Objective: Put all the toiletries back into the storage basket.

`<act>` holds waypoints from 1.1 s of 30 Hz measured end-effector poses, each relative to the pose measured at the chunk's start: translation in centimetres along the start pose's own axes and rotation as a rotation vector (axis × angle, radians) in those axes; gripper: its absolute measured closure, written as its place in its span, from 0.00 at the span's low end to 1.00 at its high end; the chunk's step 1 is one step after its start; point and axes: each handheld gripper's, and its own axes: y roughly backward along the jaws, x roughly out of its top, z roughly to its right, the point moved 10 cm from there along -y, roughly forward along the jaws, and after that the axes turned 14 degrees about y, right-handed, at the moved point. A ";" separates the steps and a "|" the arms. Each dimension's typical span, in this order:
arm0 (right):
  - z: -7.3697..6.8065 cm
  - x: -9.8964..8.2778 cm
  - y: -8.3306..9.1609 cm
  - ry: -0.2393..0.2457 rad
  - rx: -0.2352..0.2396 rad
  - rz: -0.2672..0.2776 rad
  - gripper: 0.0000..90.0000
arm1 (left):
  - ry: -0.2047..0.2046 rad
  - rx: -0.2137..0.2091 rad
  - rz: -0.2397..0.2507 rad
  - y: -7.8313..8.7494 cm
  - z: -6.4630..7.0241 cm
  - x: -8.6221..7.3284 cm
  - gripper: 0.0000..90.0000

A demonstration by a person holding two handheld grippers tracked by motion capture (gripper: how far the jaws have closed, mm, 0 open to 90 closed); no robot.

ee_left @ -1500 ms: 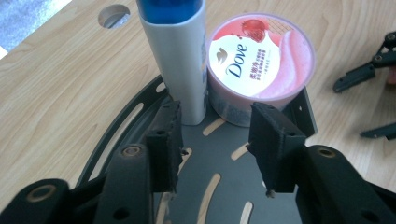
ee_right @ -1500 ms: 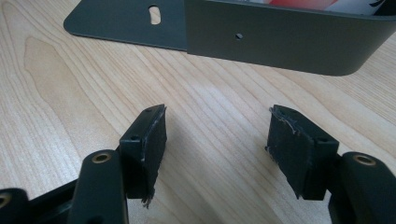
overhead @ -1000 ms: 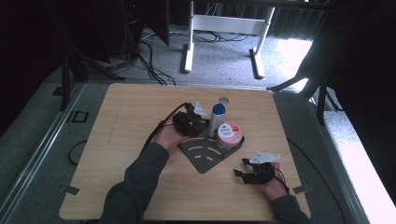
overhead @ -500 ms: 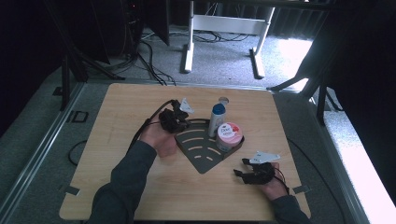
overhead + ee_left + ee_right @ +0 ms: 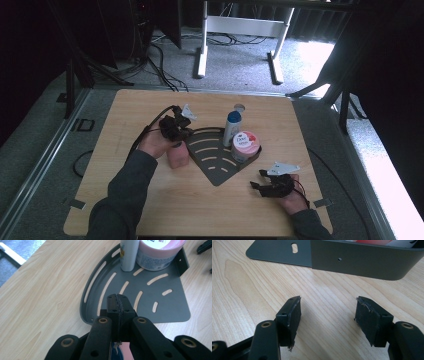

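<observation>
Left gripper [image 5: 117, 300] sits pressed together with nothing between its pads, just off the dark corner rack's [image 5: 162, 302] curved edge; I see the pink block [image 5: 177, 155] touching that rack's left side. Right gripper [image 5: 328, 315] rests spread beside the rack's wall.

Pink squarish container [image 5: 177, 155] upright at centre-left of the high view, just beside the left edge of the dark slotted corner shelf [image 5: 216, 167], under the left hand.
</observation>
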 end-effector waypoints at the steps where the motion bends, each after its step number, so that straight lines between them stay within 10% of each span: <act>1: 0.0 0.0 0.0 0.000 0.000 0.000 0.41 | -0.002 0.003 0.000 0.0 0.0 0.0 1.00; 25: 0.0 0.0 0.0 -0.001 0.001 0.000 0.41 | 0.150 0.057 0.023 1.1 -4.7 -1.0 0.97; 33: 0.0 0.0 0.0 -0.002 0.000 0.000 0.41 | 0.130 0.031 0.022 1.3 -4.2 -1.2 0.81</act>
